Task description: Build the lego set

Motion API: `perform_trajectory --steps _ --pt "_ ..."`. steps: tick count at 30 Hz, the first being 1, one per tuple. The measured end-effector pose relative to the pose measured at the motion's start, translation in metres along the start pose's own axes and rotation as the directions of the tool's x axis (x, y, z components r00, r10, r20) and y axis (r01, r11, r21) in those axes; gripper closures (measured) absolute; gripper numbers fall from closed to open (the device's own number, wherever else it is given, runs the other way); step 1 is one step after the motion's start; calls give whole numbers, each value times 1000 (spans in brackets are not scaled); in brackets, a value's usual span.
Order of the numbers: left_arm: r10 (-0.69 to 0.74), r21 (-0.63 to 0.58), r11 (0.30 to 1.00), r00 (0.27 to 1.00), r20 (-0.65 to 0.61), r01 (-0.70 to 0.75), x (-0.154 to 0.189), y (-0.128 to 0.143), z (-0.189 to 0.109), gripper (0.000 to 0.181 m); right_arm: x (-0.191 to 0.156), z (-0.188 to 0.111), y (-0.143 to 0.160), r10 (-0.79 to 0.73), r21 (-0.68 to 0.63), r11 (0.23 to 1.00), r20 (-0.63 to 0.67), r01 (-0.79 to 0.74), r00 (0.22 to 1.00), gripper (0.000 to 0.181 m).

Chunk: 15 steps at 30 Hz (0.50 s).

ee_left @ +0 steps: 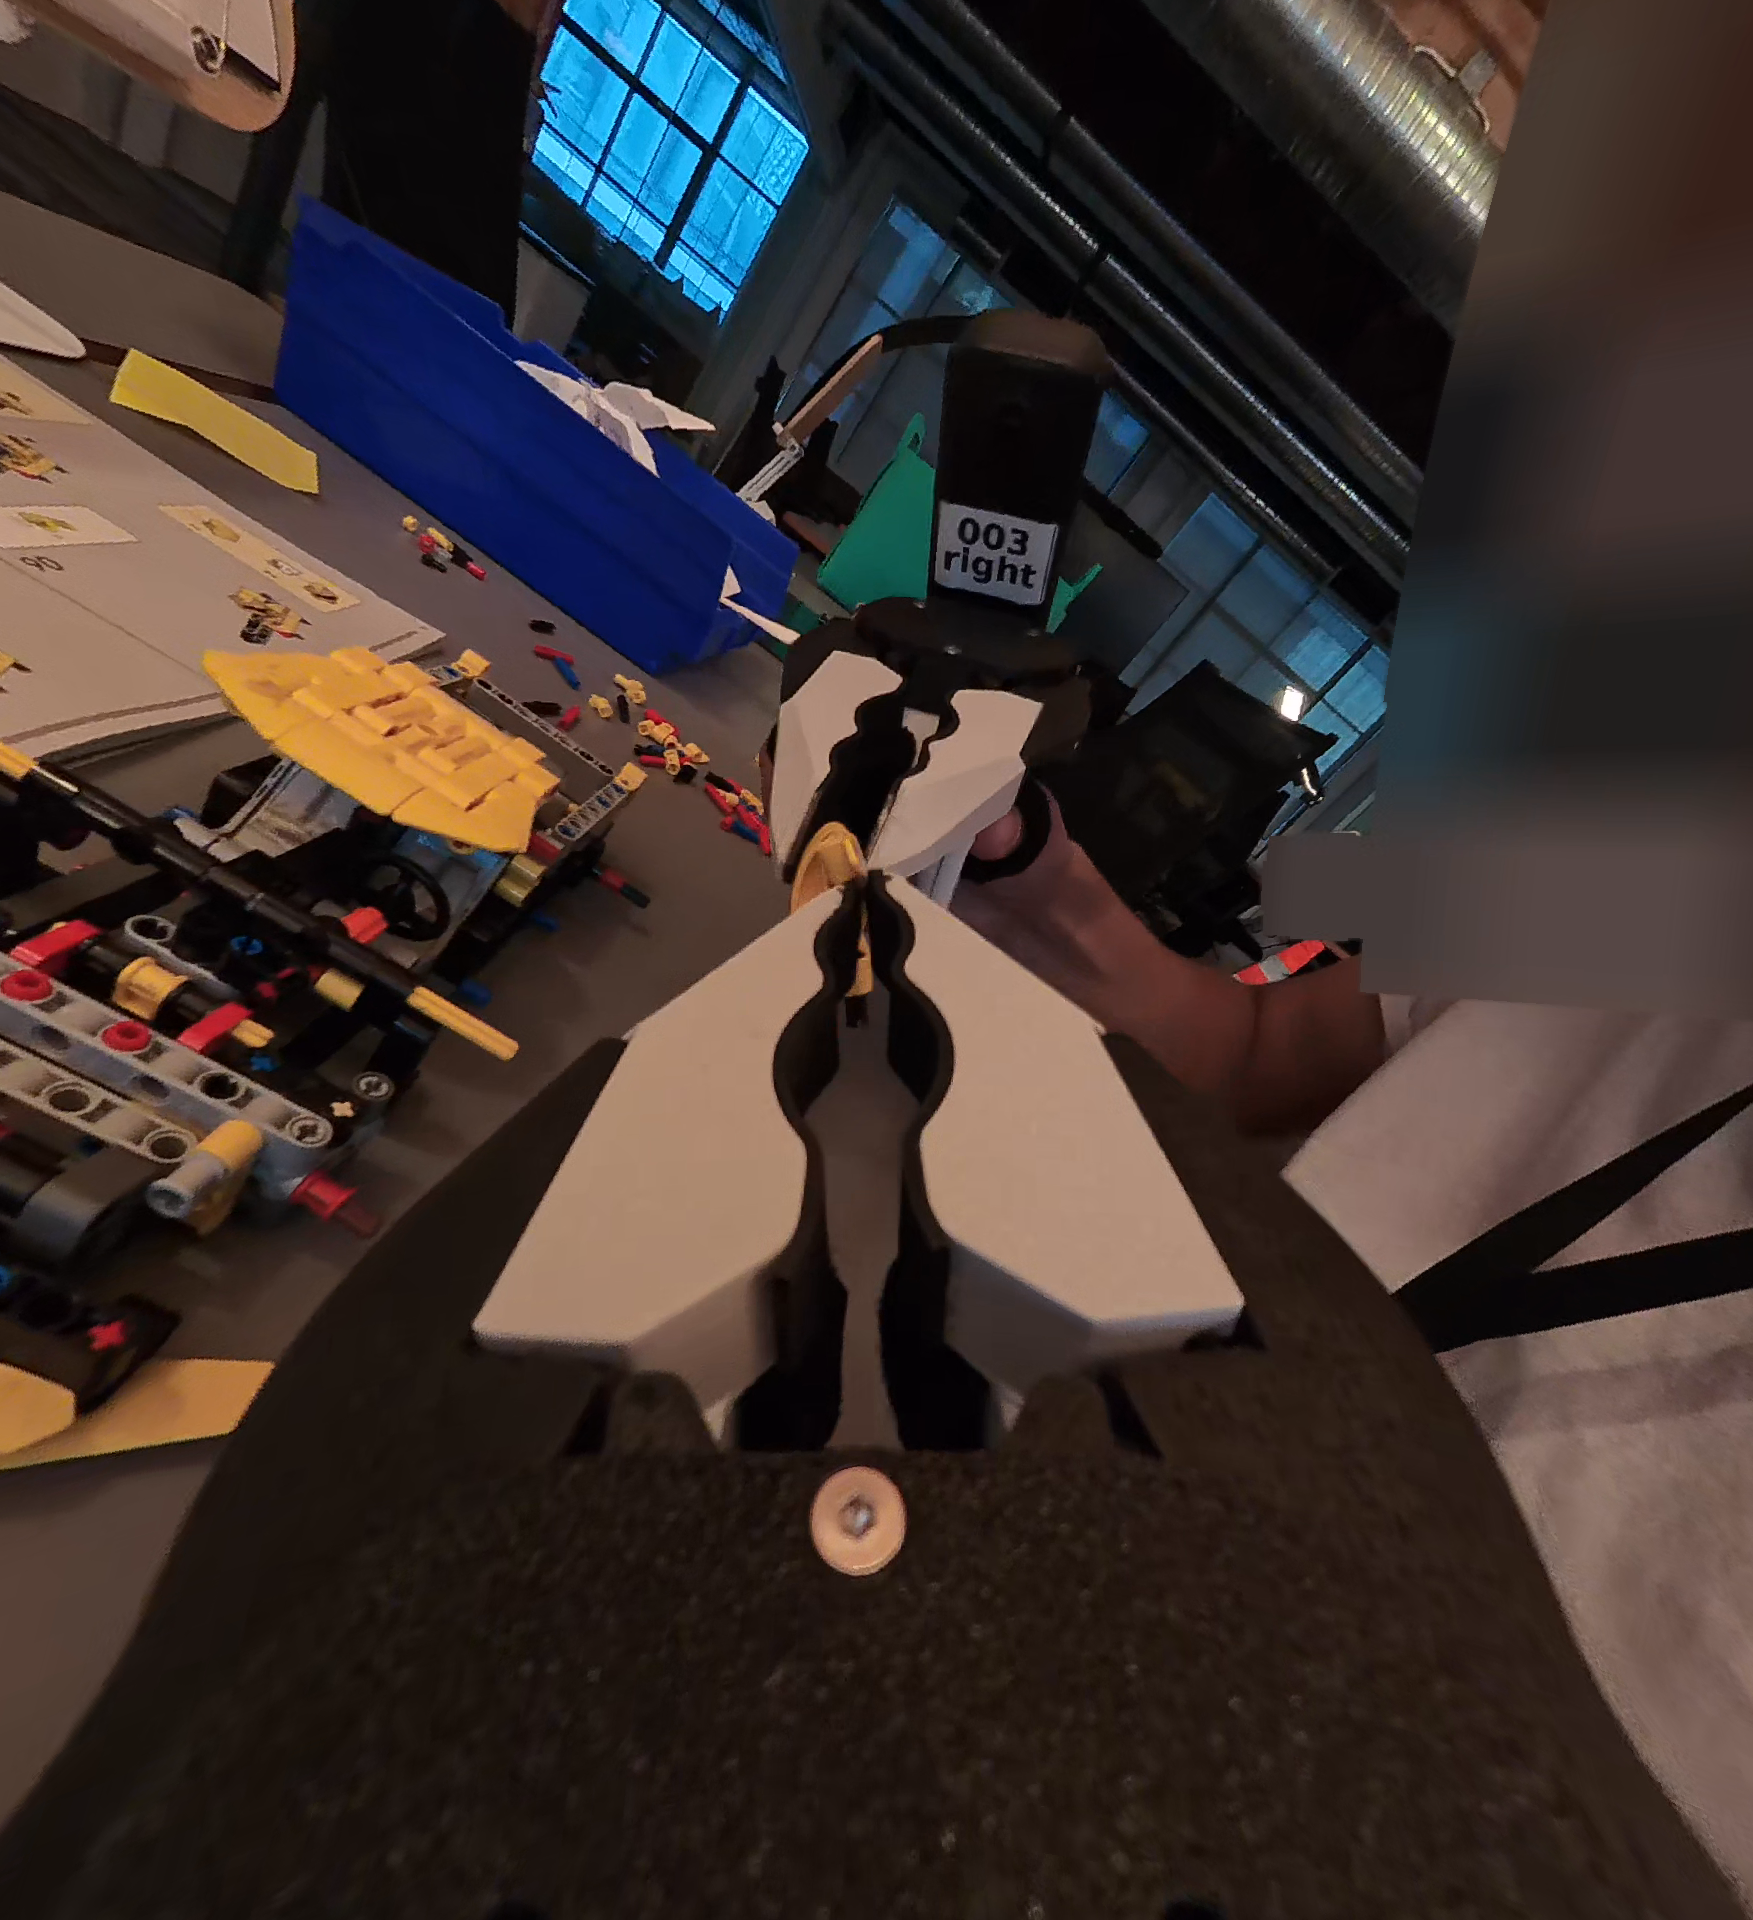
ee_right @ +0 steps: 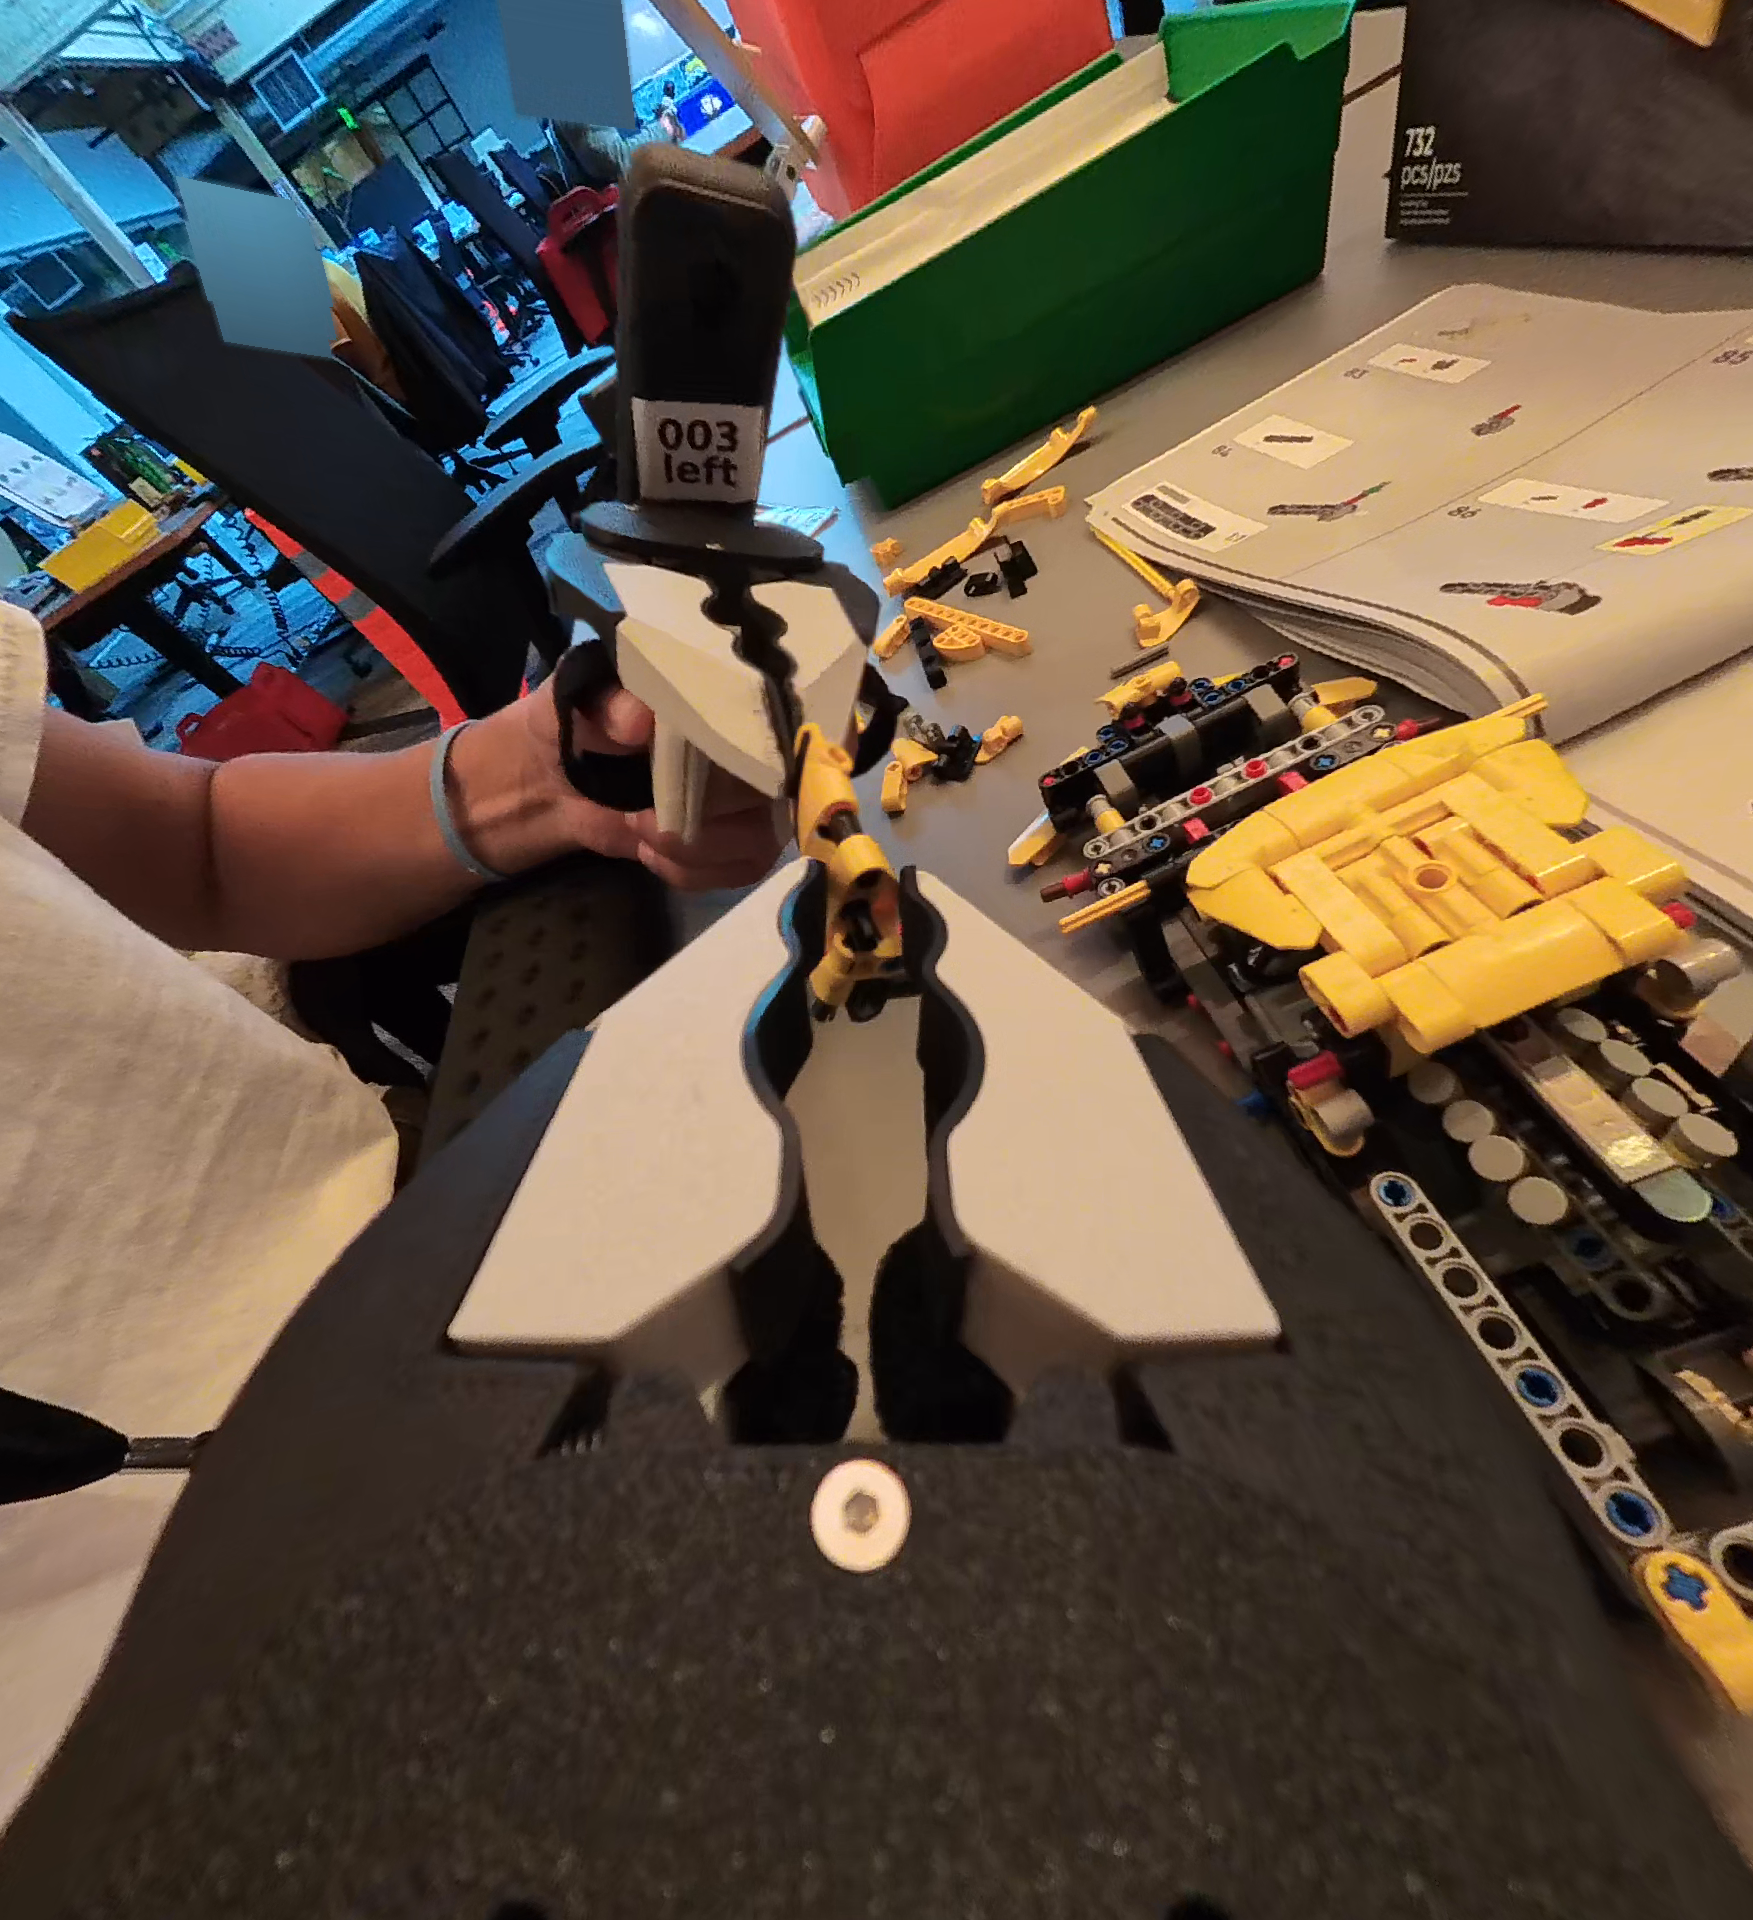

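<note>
Grey table [ee_right: 1267, 665] — loose pieces [ee_right: 955, 623], manual [ee_right: 1526, 499]

The lower end of the small yellow-and-black lego piece [ee_right: 851, 914] was hidden between the fingertips of the right gripper [ee_right: 856, 899], and its upper end was covered by the left gripper [ee_right: 787, 727]. In the left wrist view the same piece [ee_left: 856, 935] was seen only as a thin sliver. Beside that piece, the half-built yellow car [ee_right: 1423, 935] was cut off by the picture's right edge. Beyond it, the open instruction booklet [ee_right: 1474, 499] was also cropped, and the loose pins [ee_left: 674, 748] were too small to be told apart.
</note>
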<state>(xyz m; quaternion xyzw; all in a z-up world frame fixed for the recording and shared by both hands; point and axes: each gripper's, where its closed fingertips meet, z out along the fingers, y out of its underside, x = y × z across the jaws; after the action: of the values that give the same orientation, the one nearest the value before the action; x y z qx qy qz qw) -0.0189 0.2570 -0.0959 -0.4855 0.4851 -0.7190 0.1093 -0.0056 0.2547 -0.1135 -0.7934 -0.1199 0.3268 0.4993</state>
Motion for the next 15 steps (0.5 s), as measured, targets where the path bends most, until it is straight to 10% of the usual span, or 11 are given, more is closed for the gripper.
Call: perform_trajectory --steps 15 --pt "37 -45 998 999 5 -36 2 9 2 181 -2 0 7 -34 -22 999 13 34 999 168"
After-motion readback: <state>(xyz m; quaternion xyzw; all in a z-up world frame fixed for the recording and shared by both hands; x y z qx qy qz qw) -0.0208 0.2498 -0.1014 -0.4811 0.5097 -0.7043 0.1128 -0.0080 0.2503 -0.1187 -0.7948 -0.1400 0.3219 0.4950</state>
